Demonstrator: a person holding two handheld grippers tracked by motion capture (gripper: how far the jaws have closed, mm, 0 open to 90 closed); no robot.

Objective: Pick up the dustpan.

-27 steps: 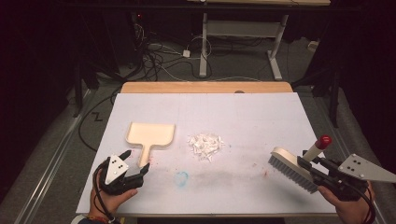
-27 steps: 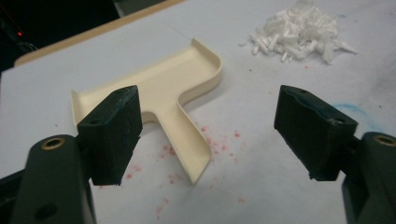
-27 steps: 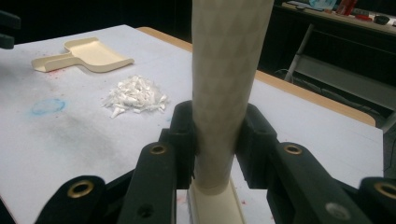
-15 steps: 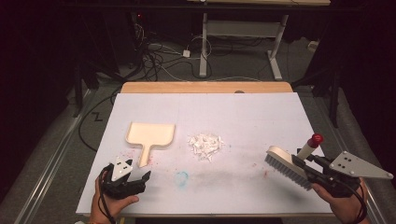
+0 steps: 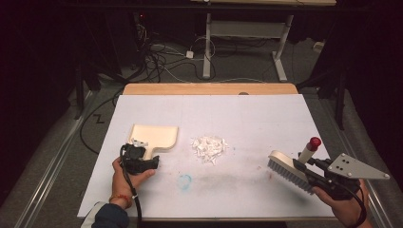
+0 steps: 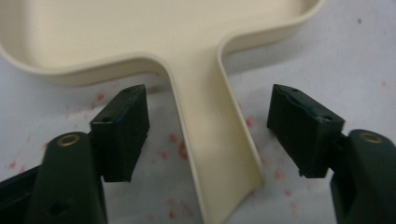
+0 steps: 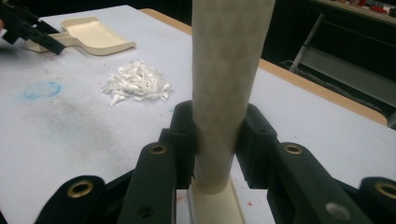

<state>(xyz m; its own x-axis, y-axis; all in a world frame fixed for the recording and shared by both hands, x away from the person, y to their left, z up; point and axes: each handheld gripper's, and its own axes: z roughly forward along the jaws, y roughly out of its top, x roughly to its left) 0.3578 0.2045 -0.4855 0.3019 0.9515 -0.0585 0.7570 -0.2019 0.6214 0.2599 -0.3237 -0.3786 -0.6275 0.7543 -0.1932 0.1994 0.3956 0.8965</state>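
A cream dustpan lies flat on the white table at the left, its handle pointing toward me. My left gripper is open, and its two black fingers stand on either side of that handle without touching it. A pile of white paper scraps sits in the middle. At the right, my right gripper is shut on the cream handle of a brush, whose bristles point down at the table. The handle ends in a red tip.
A blue ring mark and a grey smudge lie on the white sheet in front of the scraps. A wooden strip runs along the table's far edge. Beyond it are cables and desk legs on a dark floor.
My left gripper has moved forward and right from the near edge, and its jaws now straddle the dustpan handle. The right gripper has carried the brush slightly left.
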